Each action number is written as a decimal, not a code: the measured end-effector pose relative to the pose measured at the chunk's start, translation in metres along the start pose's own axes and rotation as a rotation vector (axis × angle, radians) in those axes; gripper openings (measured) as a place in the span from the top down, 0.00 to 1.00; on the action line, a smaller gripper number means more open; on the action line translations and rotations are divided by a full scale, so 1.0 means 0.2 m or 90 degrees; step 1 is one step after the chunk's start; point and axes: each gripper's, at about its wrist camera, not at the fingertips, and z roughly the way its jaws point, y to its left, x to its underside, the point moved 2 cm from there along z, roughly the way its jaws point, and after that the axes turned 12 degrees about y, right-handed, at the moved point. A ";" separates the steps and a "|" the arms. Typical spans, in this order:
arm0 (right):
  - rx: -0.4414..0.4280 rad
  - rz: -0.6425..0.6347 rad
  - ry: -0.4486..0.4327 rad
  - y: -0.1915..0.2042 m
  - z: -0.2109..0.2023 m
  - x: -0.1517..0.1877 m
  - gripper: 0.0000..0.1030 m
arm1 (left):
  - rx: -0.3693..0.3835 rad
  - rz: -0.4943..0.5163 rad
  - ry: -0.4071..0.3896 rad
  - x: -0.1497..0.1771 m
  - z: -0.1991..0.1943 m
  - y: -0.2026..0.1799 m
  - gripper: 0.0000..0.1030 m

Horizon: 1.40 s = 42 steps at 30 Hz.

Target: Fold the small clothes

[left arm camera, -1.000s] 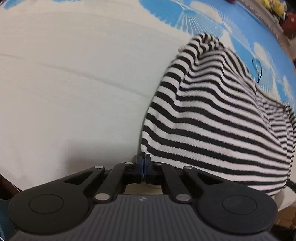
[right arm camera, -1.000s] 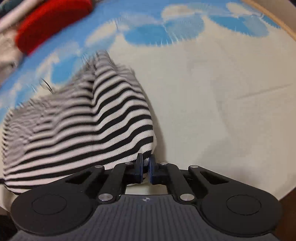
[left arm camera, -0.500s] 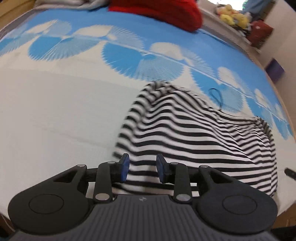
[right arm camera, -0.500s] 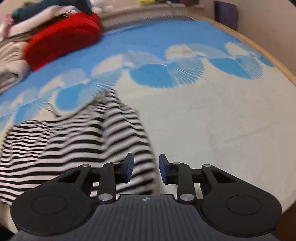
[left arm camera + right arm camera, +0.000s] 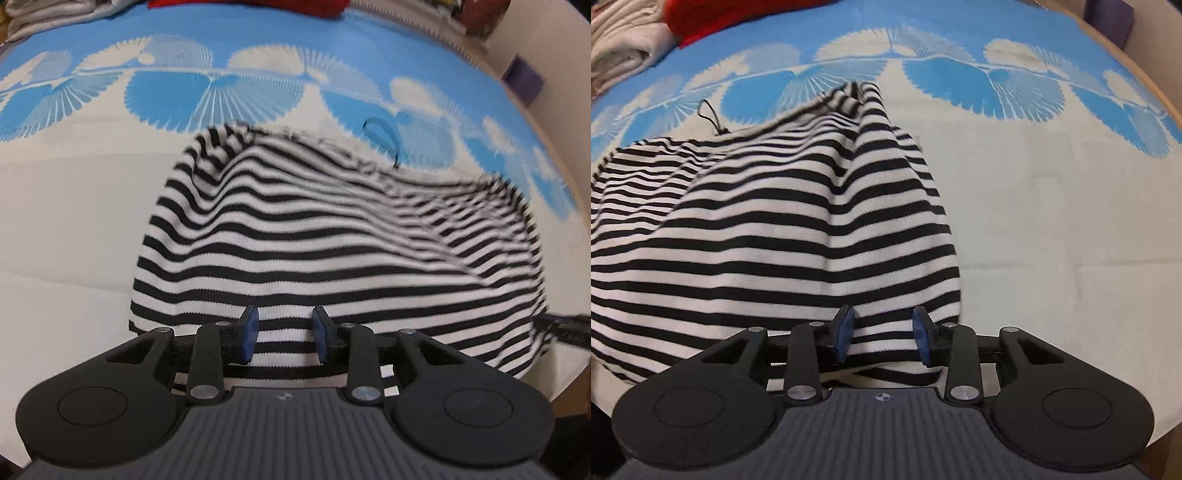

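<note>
A black-and-white striped garment (image 5: 332, 251) lies bunched on a bed cover with a cream field and blue fan pattern (image 5: 74, 229). It also shows in the right wrist view (image 5: 775, 229). My left gripper (image 5: 284, 338) is open, its jaws apart above the garment's near hem. My right gripper (image 5: 882, 338) is open over the garment's near right corner. Neither holds cloth. A thin black cord loop (image 5: 384, 136) lies by the garment's far edge; it also shows in the right wrist view (image 5: 711, 114).
A red cloth (image 5: 738, 14) and folded pale cloths (image 5: 620, 55) lie at the far end of the bed. The bed's wooden edge (image 5: 1145, 74) runs along the right. A purple box (image 5: 524, 77) stands beyond it.
Both grippers were shut on the garment's near hem a second ago. Both have opened and let it go, and the garment has settled onto the bed. Both have pulled back slightly.
</note>
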 end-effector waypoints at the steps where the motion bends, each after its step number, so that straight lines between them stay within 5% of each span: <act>1: 0.000 -0.001 0.001 0.00 0.00 0.00 0.64 | -0.010 0.000 0.012 -0.01 0.03 0.00 0.64; 7: 0.010 -0.016 -0.010 0.01 -0.02 -0.02 0.64 | -0.010 -0.013 0.021 -0.06 0.06 0.01 0.61; 15: -0.040 0.027 -0.142 -0.02 -0.19 -0.11 0.60 | 0.017 -0.052 -0.047 -0.11 -0.03 0.02 0.61; 20: -0.003 0.041 -0.038 -0.02 -0.02 -0.18 0.57 | -0.032 -0.070 0.025 -0.11 0.09 0.05 0.61; 23: 0.012 0.037 -0.021 0.01 0.02 -0.18 0.57 | -0.015 -0.074 0.006 -0.12 0.07 0.05 0.59; 29: 0.004 0.064 -0.121 -0.02 -0.15 -0.17 0.57 | 0.024 -0.092 -0.051 -0.08 -0.05 0.15 0.49; 37: 0.016 0.072 -0.330 -0.11 -0.62 0.02 0.48 | 0.017 -0.093 -0.049 0.02 -0.12 0.33 0.34; 42: 0.055 0.080 -0.323 -0.17 -0.67 0.10 0.48 | 0.005 -0.109 -0.036 0.06 -0.13 0.43 0.32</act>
